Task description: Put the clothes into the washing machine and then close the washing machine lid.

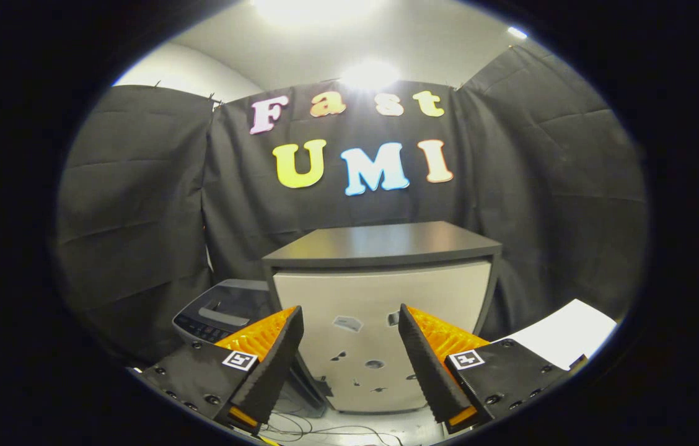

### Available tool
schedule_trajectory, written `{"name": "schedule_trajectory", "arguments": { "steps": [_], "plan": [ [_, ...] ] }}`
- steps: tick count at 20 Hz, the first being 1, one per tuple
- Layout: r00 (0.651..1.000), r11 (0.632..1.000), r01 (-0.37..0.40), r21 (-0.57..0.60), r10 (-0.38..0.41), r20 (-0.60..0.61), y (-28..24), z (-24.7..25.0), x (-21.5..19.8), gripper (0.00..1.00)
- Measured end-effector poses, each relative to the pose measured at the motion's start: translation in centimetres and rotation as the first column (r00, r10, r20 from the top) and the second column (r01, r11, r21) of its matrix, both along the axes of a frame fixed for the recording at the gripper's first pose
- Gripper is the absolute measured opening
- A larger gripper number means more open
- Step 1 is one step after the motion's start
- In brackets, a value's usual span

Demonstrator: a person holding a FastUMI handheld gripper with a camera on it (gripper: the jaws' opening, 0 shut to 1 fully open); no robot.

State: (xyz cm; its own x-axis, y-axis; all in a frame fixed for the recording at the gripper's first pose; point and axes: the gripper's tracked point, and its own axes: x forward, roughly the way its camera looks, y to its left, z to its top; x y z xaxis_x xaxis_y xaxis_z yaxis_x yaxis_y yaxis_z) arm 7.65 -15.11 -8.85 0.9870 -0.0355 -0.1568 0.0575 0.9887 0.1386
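Note:
My gripper [349,328] stands open with nothing between its fingers. Beyond the left finger, low on the floor, sits the washing machine [225,313], grey with a dark lid and a control panel facing me; part of it is hidden by that finger. No clothes can be made out from here.
Straight ahead stands a cabinet [380,297] with a dark top and a pale front panel with small holes. A white sheet-like surface [566,334] lies beyond the right finger. Thin cables [325,430] trail on the floor below the fingers. Black cloth walls close the booth.

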Motion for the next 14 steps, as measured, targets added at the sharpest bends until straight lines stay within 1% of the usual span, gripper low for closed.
{"name": "schedule_trajectory", "arguments": {
  "steps": [4, 6, 11, 14],
  "plan": [
    [0.997, 0.997, 0.07, 0.03, -0.071, 0.027, -3.1, 0.7, -1.2, 0.97],
    [0.995, 0.996, 0.087, 0.011, -0.087, 0.046, -4.1, 0.9, -1.3, 0.97],
    [0.989, 0.994, 0.086, -0.066, -0.077, 0.127, -5.3, 2.3, -2.8, 0.97],
    [0.987, 0.994, 0.08, -0.072, -0.069, 0.145, -5.3, 2.1, -3.9, 0.97]
  ]
}}
